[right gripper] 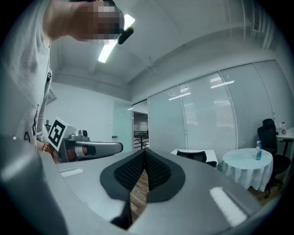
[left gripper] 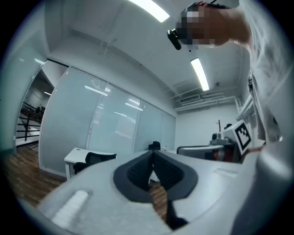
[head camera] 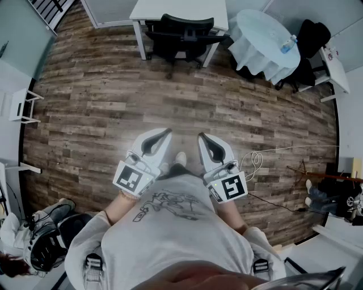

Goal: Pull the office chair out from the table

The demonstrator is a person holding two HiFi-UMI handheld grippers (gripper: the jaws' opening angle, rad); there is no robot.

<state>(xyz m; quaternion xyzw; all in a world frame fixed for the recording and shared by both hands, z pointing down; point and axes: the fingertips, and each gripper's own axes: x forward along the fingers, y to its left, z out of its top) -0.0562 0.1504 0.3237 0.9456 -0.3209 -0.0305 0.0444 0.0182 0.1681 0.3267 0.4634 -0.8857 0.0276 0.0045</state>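
Observation:
A black office chair (head camera: 180,35) is tucked under a white table (head camera: 180,10) at the far side of the room. The same chair (left gripper: 95,159) shows small in the left gripper view, and in the right gripper view the chair (right gripper: 192,156) sits behind its desk. Both grippers are held level close to my body, far from the chair. My left gripper (head camera: 169,132) is shut with nothing between its jaws. My right gripper (head camera: 199,136) is also shut and empty. Wood floor lies between me and the chair.
A round table with a white cloth (head camera: 262,39) and a bottle (head camera: 288,43) stands at the back right, dark chairs (head camera: 313,35) behind it. A white shelf (head camera: 22,105) is at left. Cables (head camera: 258,160) lie on the floor at right. Bags (head camera: 51,238) sit near my left foot.

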